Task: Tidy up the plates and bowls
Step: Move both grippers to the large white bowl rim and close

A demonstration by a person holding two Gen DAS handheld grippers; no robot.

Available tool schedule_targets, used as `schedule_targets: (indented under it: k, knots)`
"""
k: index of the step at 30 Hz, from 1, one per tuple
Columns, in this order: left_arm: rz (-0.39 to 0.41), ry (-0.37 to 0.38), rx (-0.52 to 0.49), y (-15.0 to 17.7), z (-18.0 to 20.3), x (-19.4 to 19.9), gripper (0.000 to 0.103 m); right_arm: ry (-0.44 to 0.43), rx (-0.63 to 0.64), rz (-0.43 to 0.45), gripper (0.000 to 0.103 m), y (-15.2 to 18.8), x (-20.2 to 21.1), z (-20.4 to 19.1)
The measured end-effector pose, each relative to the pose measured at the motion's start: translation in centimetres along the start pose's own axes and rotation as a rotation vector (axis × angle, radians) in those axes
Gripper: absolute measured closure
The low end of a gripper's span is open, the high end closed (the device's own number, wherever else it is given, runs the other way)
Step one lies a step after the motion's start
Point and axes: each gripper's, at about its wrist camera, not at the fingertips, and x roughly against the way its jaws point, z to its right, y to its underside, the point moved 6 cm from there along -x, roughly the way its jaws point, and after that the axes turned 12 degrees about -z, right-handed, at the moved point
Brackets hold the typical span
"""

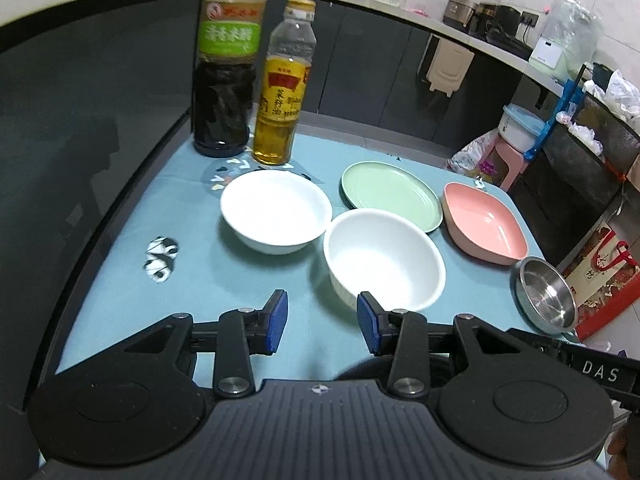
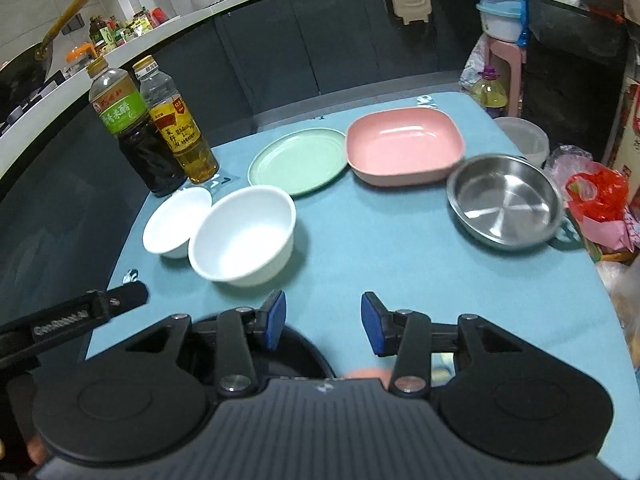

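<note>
On the blue table cloth [image 1: 120, 300] stand two white bowls: a far one [image 1: 276, 210] [image 2: 176, 220] and a near, larger one [image 1: 384, 258] [image 2: 244, 234]. Beside them are a green plate [image 1: 390, 194] [image 2: 298, 160], a pink square bowl [image 1: 484, 222] [image 2: 404, 144] and a steel bowl [image 1: 546, 292] [image 2: 504, 200]. My left gripper [image 1: 322, 320] is open and empty, just short of the near white bowl's rim. My right gripper [image 2: 324, 320] is open and empty above the cloth, in front of the dishes.
A dark sauce bottle [image 1: 228, 64] [image 2: 132, 128] and a yellow oil bottle [image 1: 284, 84] [image 2: 180, 128] stand at the back left of the table. Dark cabinets and a counter run behind. Bags, a pink stool [image 1: 506, 164] and boxes crowd the right side.
</note>
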Motion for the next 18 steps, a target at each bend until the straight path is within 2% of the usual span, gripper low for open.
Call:
schedule_targets:
  k: [7, 18]
  knots:
    - [-0.062, 0.016, 0.021, -1.8, 0.0, -3.9, 0.067, 0.002, 0.024, -0.033, 0.062, -2.8, -3.0, -0.9]
    - [-0.089, 0.031, 0.014, -3.4, 0.2, -7.2, 0.068, -0.010, 0.031, -0.081, 0.062, -5.1, -6.9, -0.8]
